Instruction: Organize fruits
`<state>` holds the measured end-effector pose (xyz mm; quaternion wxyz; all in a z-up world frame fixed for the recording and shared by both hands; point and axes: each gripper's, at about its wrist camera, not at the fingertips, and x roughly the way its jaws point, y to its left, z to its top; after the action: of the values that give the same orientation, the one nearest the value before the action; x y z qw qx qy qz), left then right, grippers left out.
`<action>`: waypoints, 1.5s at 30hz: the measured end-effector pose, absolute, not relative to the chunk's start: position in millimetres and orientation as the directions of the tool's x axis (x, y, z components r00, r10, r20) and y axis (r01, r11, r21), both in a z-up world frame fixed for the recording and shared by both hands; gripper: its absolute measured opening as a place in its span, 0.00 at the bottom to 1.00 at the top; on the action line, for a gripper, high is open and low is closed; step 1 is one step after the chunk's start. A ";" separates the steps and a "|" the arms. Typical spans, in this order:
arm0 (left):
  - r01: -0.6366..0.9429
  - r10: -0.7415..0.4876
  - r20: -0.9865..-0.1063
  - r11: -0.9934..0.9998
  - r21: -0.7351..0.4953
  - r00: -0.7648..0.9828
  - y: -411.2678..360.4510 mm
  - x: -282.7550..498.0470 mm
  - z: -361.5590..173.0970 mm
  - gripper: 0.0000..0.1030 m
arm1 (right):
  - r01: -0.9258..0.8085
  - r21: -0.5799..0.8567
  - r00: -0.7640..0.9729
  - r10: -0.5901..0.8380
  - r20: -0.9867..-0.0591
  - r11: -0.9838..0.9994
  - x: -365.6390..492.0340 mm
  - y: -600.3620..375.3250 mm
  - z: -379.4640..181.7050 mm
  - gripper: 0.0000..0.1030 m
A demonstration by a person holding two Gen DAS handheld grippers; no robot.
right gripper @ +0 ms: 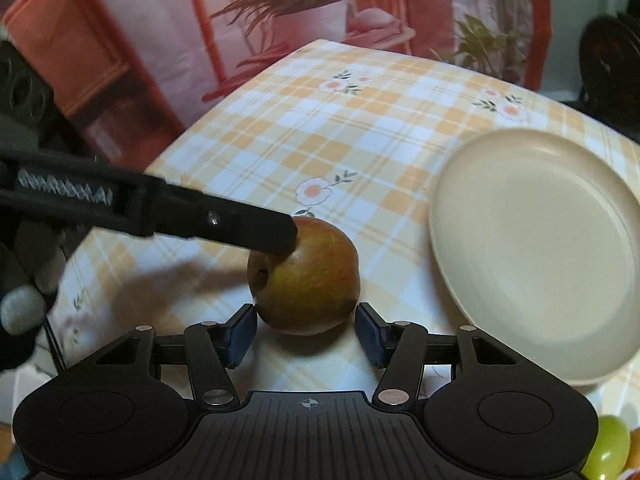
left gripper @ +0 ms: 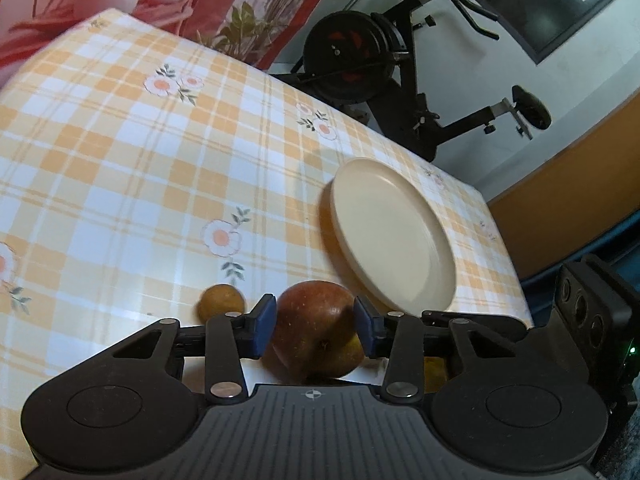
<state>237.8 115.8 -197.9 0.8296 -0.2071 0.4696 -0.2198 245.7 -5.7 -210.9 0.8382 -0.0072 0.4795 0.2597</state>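
From the left wrist view, the left tool (left gripper: 315, 326) holds the apple (left gripper: 318, 330) between its blue pads near the desk's (left gripper: 120, 152) front edge; the cream plate (left gripper: 394, 236) lies just right, beside the desk's right edge. From the right wrist view, the right tool (right gripper: 306, 334) stands open, pads clear of the apple (right gripper: 304, 276); crowding it could knock the fruit loose.
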 end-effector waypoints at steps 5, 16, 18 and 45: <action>0.162 -0.552 -0.687 0.821 -0.548 0.472 108.1 246.1 -200.8 0.44 | -0.436 0.207 0.439 0.408 -0.801 0.876 243.1 -13.0 -206.3 0.56; 0.161 -0.520 -0.701 0.843 -0.513 0.488 97.0 263.3 -199.4 0.44 | -0.493 0.070 0.491 0.344 -0.801 0.867 244.7 3.2 -203.7 0.58; 0.161 -0.518 -0.701 0.844 -0.512 0.490 96.4 264.9 -199.2 0.44 | -0.494 0.069 0.493 0.344 -0.799 0.867 247.2 4.2 -204.0 0.58; 0.165 -0.596 -0.687 0.792 -0.587 0.415 104.4 260.6 -216.5 0.42 | -0.473 0.135 0.479 0.383 -0.790 0.871 252.4 -8.1 -209.5 0.55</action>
<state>260.6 104.4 -216.5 0.8115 -0.2211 0.4874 -0.2345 252.4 -8.1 -209.5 0.8586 -0.0507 0.4451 0.2493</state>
